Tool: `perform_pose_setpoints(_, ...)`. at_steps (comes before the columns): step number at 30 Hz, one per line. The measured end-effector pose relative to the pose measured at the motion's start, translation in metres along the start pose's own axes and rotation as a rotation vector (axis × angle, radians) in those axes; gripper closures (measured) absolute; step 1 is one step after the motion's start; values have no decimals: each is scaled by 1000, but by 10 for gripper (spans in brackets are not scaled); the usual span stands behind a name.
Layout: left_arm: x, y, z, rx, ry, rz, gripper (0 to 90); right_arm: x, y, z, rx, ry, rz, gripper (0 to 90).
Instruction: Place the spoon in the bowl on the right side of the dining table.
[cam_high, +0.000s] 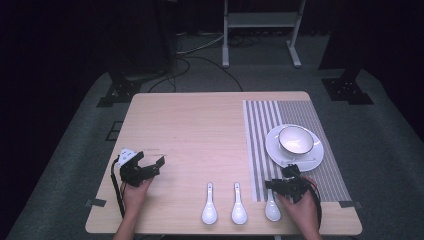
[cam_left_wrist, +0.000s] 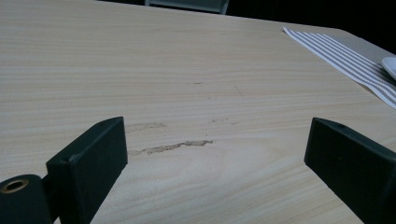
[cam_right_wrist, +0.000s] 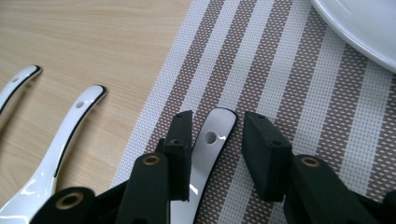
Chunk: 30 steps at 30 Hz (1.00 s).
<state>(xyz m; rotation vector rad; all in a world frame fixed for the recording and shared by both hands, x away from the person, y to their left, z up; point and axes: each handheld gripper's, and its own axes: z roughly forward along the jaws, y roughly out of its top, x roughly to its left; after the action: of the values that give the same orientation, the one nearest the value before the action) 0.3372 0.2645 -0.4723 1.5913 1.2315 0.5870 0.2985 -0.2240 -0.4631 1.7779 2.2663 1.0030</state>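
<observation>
High view, as I read it: my left gripper (cam_high: 150, 162) rests low on the bare wooden table (cam_high: 190, 125), jaws spread wide, holding nothing. My right gripper (cam_right_wrist: 212, 135) angles down at the striped placemat (cam_right_wrist: 280, 70) edge — jaws partly open, straddling a white spoon's handle (cam_right_wrist: 210, 140), not gripping it.

spoon (cam_right_wrist: 212, 140) | white, black-edged (handle holed) | flat on striped placemat (cam_right_wrist: 289, 88) | between right gripper's (cam_right_wrist: 215, 140) fingers
</observation>
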Motion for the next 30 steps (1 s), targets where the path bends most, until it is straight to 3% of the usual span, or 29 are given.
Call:
perform_pose_setpoints(14, 1, 0, 0, -1, 1, -2, 47, 6, 7, 1, 60, -25, -56, 726)
perform_pose_setpoints(24, 0, 0, 0, -2, 1, -3, 47, 16, 12, -1, 114, -50, -128, 803)
perform_pose_setpoints(30, 1, 0, 0, -2, 2, -4, 47, 12, 14, -2, 130, -1, -114, 842)
